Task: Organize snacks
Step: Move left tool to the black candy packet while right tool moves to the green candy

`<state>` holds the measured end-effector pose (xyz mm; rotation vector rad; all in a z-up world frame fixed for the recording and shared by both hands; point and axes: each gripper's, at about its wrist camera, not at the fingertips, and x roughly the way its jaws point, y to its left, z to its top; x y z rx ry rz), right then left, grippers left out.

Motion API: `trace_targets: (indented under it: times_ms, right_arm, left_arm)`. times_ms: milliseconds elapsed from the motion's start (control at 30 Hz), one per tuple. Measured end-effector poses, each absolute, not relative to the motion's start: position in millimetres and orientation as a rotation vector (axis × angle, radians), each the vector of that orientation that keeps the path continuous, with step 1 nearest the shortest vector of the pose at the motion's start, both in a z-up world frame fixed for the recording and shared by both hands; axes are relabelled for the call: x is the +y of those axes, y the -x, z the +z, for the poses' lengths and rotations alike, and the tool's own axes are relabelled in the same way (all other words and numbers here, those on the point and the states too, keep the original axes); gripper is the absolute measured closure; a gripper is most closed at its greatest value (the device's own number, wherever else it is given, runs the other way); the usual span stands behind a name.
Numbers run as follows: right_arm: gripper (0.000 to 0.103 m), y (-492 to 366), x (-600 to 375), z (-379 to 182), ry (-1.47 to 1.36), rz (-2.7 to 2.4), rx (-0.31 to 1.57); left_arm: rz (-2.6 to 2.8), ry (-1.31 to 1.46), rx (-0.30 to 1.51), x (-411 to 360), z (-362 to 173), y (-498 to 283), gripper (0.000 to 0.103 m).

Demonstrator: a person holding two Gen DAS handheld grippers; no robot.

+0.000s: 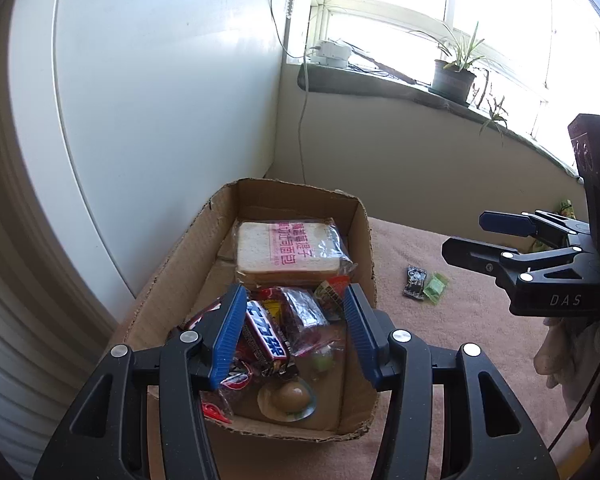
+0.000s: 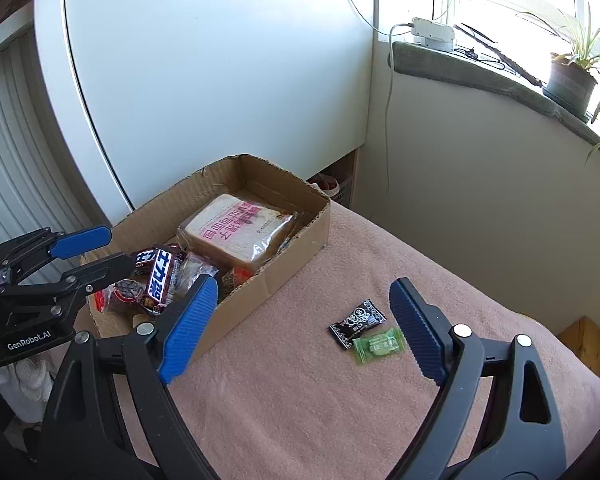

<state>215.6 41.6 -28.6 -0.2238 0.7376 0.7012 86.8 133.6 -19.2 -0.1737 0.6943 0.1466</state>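
Observation:
A cardboard box sits on a pink cloth. It holds a bagged bread loaf, a chocolate bar and several small wrapped snacks. My left gripper is open and empty above the box's near end. A black candy packet and a green candy lie on the cloth outside the box. My right gripper is open and empty, hovering above the cloth near the two candies.
A white cabinet panel stands behind the box. A windowsill carries a potted plant and a white power adapter with a hanging cable. A wooden item sits past the cloth's right edge.

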Motion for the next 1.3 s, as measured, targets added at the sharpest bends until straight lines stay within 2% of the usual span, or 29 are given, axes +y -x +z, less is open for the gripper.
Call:
trace_targets:
  times_ms: [600,633,733,767,833,900,967,1300]
  right_arm:
    - [0.013,-259.2,-34.4,-66.0,0.131,0.634,0.851]
    - [0.015,-261.0,-35.0,-69.6,0.13,0.635,0.859]
    - [0.033,-268.8,-33.7,-81.6,0.137,0.657,0.902]
    - [0.039,-270.5,-31.7,-86.2,0.146,0.663,0.915]
    - [0.043,-274.6,-27.5,-93.8,0.167,0.666,0.937]
    - [0.047,-279.4,-24.0,-100.0,0.175,0.676,0.955]
    - [0.057,-284.4,-19.7,-104.9,0.183,0.688,0.967]
    - [0.063,-304.3,8.4,-126.2,0.277,0.749,0.988]
  left_arm:
    - [-0.016,0.072,0.705,47.5,-21.3,-114.5,0.053]
    - [-0.02,0.066,0.708,44.7,-22.5,-116.6,0.053]
    - [-0.033,0.057,0.724,36.7,-28.4,-123.5,0.054]
    - [-0.03,0.047,0.728,33.9,-31.3,-124.9,0.057]
    - [-0.041,0.035,0.74,29.3,-35.8,-129.5,0.065]
    - [-0.059,0.032,0.748,24.8,-39.7,-131.3,0.068]
    - [-0.07,0.033,0.758,22.3,-42.9,-135.6,0.072]
    - [-0.078,0.027,0.808,18.1,-57.3,-153.3,0.074]
